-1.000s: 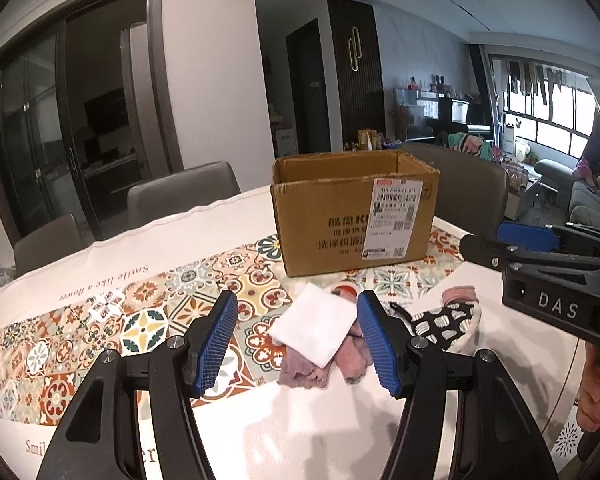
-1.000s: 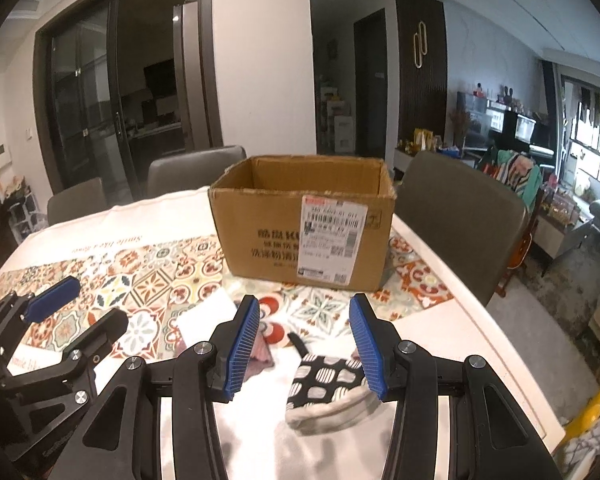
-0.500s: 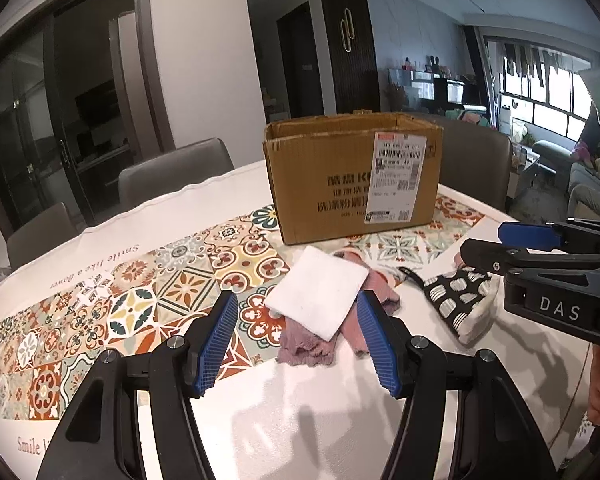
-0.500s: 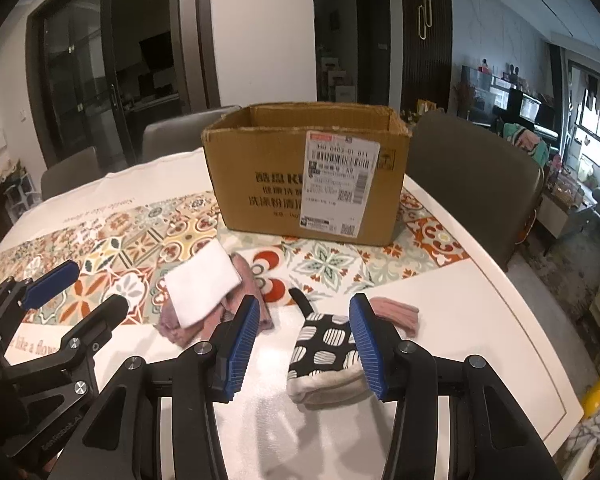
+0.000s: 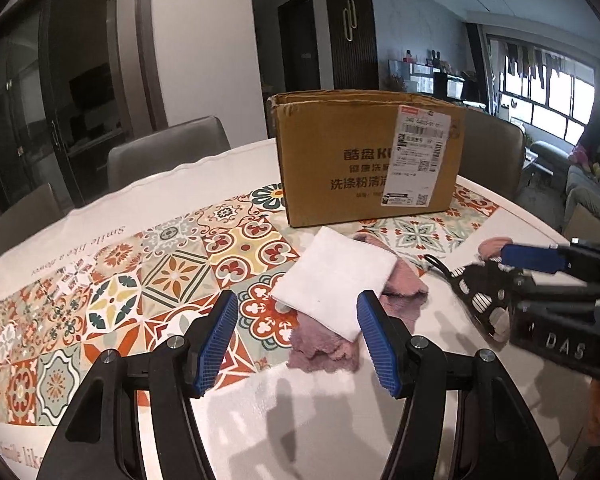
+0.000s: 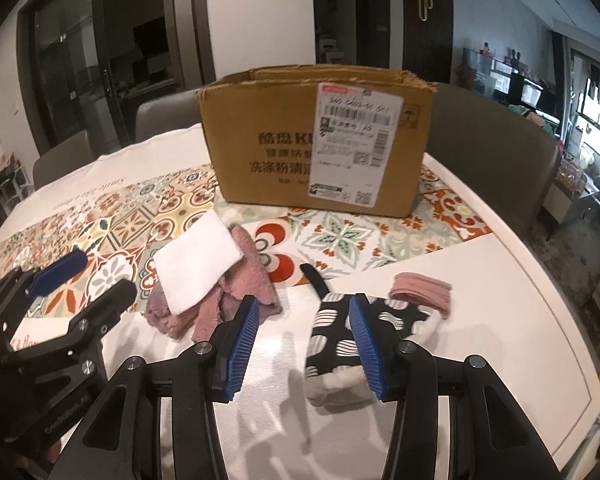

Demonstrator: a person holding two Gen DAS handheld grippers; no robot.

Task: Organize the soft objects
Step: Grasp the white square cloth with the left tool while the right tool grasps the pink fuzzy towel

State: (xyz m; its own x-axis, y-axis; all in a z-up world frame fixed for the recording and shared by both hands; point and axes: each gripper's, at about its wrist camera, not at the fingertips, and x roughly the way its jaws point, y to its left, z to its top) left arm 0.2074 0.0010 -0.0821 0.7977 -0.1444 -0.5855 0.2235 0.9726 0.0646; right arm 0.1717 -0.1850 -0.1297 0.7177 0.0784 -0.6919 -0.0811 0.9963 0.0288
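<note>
Tiled tablecloth (image 5: 148, 280) now looms nearer: both spread-fingered grippers, left gripper (image 5: 294, 336) and right gripper (image 6: 304, 340), have descended toward white cloth (image 5: 334, 282) and patterned mitt (image 6: 336, 340), poised for pickup.

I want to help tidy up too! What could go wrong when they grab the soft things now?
The white cloth lies loosely on the pink towel, so the open left hand-held gripper might lift only one and drag the other. The right hand-held gripper could pinch just an edge of the spotted mitt, which might slip before reaching the cardboard box.
</note>
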